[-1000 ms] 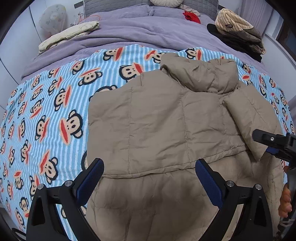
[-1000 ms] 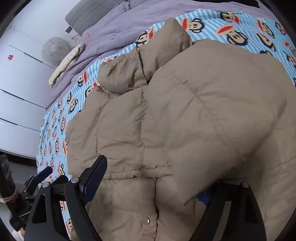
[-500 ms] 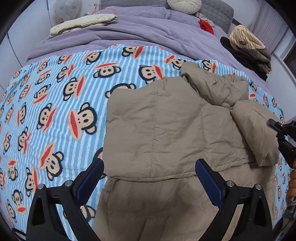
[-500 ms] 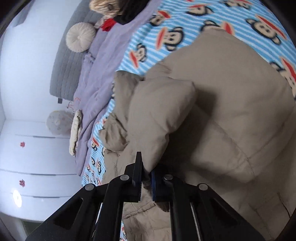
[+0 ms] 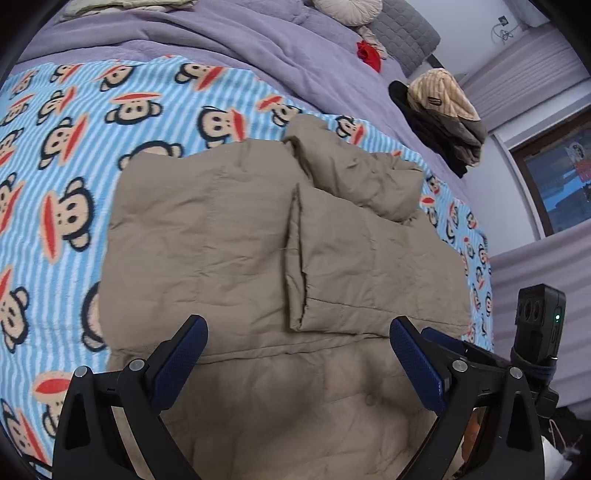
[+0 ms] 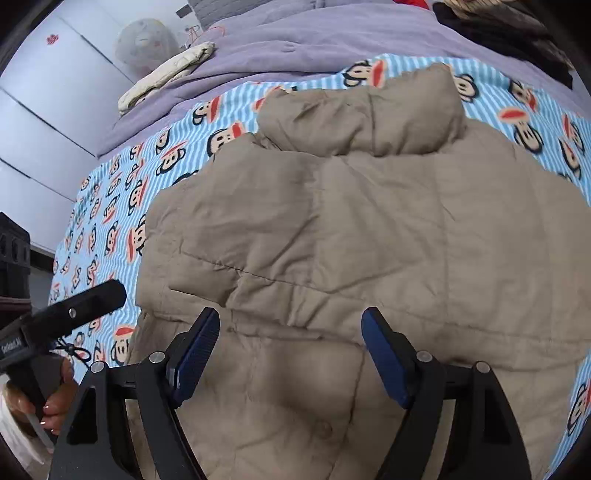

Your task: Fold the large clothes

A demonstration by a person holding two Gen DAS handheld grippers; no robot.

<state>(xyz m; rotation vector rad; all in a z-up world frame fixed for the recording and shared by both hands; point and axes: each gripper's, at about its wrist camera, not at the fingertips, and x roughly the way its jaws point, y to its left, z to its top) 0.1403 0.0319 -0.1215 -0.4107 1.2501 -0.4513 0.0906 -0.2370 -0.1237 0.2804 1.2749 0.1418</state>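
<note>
A tan puffer jacket lies flat on the bed, hood at the far end. One sleeve lies folded across its body. My left gripper hovers open over the jacket's lower part with nothing between its jaws. My right gripper is above the same hem area. Its jaws are opening and no cloth is pinched between them. One of the left gripper's fingers shows at the left edge of the right wrist view, with a hand below it.
A blue striped monkey-print blanket lies under the jacket, with a purple duvet beyond it. A stack of dark and striped clothes sits at the far right and a cream folded garment at the far left. White cupboard doors stand left of the bed.
The right gripper, shut on the sleeve half a second ago, has let it go and stands wide. The sleeve now lies flat across the jacket. The left view has swung to the right.
</note>
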